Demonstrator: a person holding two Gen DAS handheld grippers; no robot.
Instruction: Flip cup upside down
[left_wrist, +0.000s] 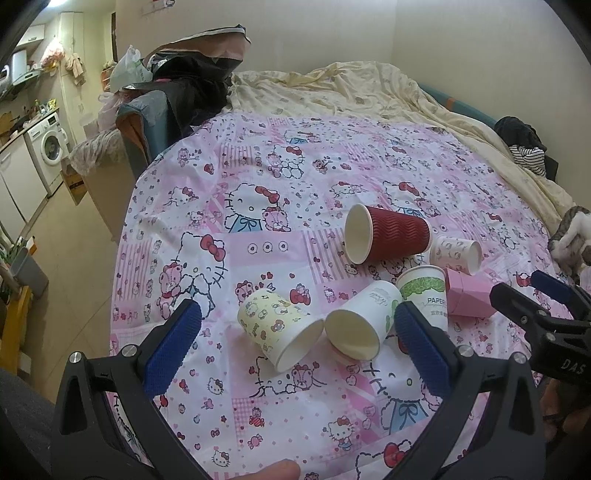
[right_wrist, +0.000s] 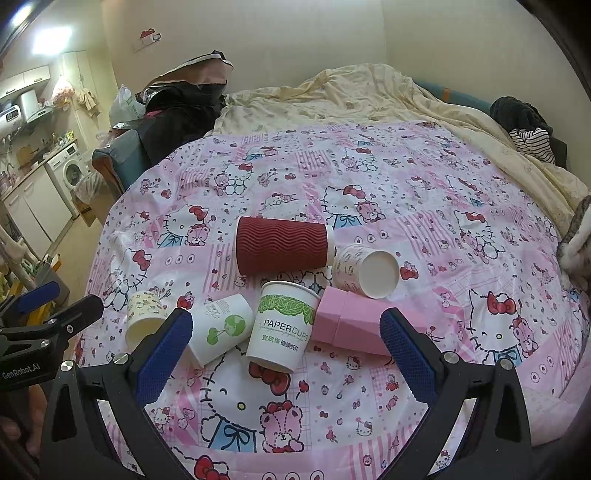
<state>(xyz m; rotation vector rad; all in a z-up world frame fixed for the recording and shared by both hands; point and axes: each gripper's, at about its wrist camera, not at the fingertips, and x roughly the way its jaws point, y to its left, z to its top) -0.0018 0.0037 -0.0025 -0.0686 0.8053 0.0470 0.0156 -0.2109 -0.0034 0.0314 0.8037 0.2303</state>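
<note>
Your left tongs (left_wrist: 295, 343) released, right tongs (right_wrist: 286, 343) released, both above bed (right_wrist: 498, 302). PAPERCUPS cup (right_wrist: 282, 325) upright mid-cluster; red cup (right_wrist: 282, 245) on side, farther.

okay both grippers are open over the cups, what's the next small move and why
Probably ease the right gripper forward and down around the PAPERCUPS cup. It seems the only cup standing mouth-up; the others lie on their sides. It sits nearly centred between the open jaws, crowded by the pink cup.
</note>
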